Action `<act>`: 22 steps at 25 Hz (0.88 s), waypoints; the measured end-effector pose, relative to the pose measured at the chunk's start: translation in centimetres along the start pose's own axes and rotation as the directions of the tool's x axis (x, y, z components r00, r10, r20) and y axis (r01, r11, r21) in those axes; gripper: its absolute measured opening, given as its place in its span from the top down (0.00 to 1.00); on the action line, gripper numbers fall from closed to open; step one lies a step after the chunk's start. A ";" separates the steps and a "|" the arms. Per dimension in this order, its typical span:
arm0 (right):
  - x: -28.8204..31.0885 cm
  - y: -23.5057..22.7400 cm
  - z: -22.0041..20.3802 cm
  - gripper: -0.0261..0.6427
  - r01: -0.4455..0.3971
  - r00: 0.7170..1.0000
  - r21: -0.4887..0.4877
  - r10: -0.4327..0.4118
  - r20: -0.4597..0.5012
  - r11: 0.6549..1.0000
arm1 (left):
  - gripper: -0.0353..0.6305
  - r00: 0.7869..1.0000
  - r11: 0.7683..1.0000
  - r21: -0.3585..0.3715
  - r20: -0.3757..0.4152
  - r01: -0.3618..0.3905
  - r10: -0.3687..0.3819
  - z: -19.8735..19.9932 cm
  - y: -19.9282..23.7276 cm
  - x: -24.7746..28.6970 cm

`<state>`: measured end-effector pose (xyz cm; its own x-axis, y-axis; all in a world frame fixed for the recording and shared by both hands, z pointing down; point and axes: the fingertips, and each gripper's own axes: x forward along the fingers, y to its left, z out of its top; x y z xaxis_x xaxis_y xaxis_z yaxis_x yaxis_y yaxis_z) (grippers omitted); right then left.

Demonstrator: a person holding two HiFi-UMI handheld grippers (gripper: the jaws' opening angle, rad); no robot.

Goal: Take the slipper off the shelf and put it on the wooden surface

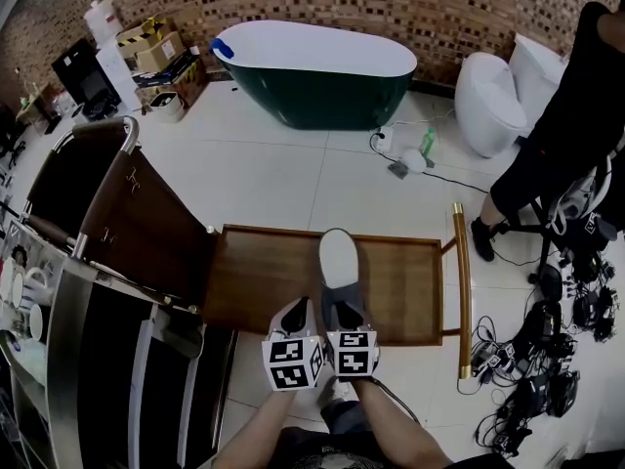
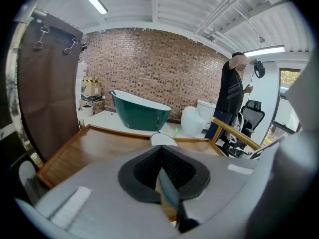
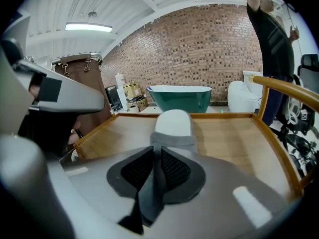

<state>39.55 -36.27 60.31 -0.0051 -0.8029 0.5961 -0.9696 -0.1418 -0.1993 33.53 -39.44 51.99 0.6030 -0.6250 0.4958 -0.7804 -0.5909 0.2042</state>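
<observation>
Head view, slipper (image 1: 338, 258) touching right hand-held gripper (image 1: 344, 313)

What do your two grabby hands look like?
The left gripper and right gripper are pale grey, smooth and rounded. Each carries a white cube printed with black square markers, and each has dark mesh pads inside its jaws. No sleeves show.

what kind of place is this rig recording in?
Looks like a mock bathroom or fixtures showroom inside a workspace: a freestanding green bathtub and white toilet stand on tile before a brick wall, with cardboard boxes and tangled cables nearby.
</observation>
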 end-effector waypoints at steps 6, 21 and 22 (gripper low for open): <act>-1.1 -0.1 1.3 0.89 0.001 0.999 0.003 -0.001 0.040 1.000 | 0.94 1.000 1.000 0.013 0.001 0.004 -0.004 0.0 -0.5 -0.7; -7.6 5.6 2.8 0.94 -0.068 0.986 -0.076 0.078 0.145 0.995 | 0.94 0.997 0.999 0.003 0.070 -0.045 0.045 -0.4 0.6 -9.1; -8.0 6.3 2.9 0.94 -0.079 0.985 -0.089 0.091 0.150 0.993 | 0.94 0.995 0.998 -0.004 0.077 -0.057 0.057 -0.5 0.9 -9.9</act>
<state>34.15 -32.42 52.01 -0.0572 -0.8900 0.4523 -0.9841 -0.0260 -0.1756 26.79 -33.58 47.71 0.5687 -0.6947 0.4405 -0.8139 -0.5526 0.1792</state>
